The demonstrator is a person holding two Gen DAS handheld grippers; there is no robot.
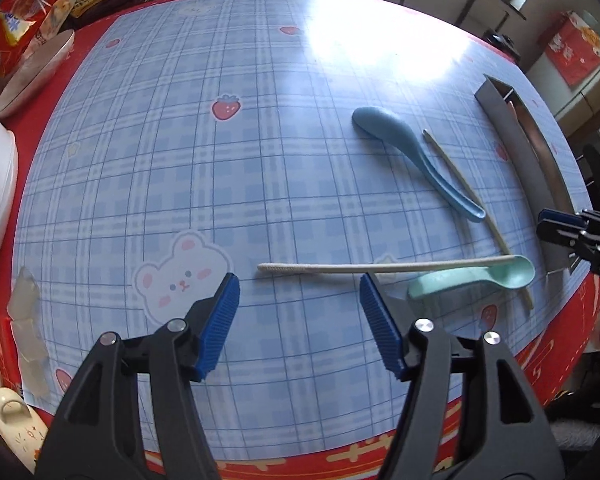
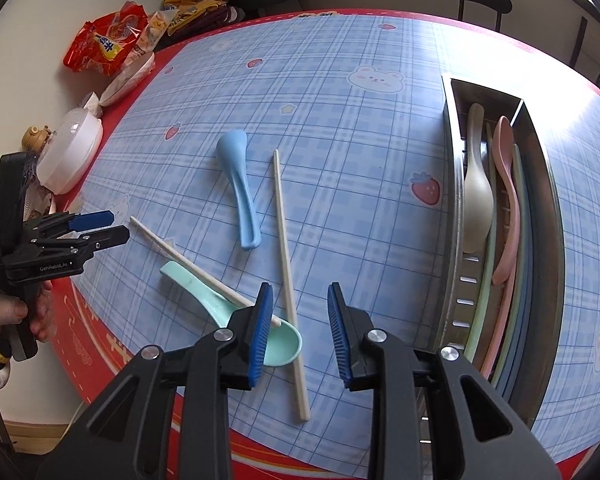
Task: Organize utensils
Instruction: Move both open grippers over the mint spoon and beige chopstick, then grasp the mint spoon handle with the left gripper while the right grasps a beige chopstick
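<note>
A: How far along is the sorting?

B: Partly done, I'd judge. The long stainless-steel utensil tray (image 2: 452, 240) already holds a cream plastic spoon (image 2: 478, 200), a pink plastic spoon (image 2: 506, 200) and several long pastel sticks I can't count.

A: And outside the tray?

B: Four pieces lie on the blue checked table (image 2: 340, 100), all to the tray's left. Two spoons: a sky-blue plastic one (image 2: 238, 184) well apart from the tray, a mint-green plastic one (image 2: 228, 304) further off. Two cream chopsticks: one long chopstick (image 2: 286, 272) between the blue spoon and the tray, the other chopstick (image 2: 188, 260) resting across the mint spoon.

A: The tongs?

B: The right tongs (image 2: 300, 320) stand moderately apart above the long chopstick, gripping nothing. The left tongs (image 1: 298, 316) gape wider, also empty, beyond the mint spoon.
</note>
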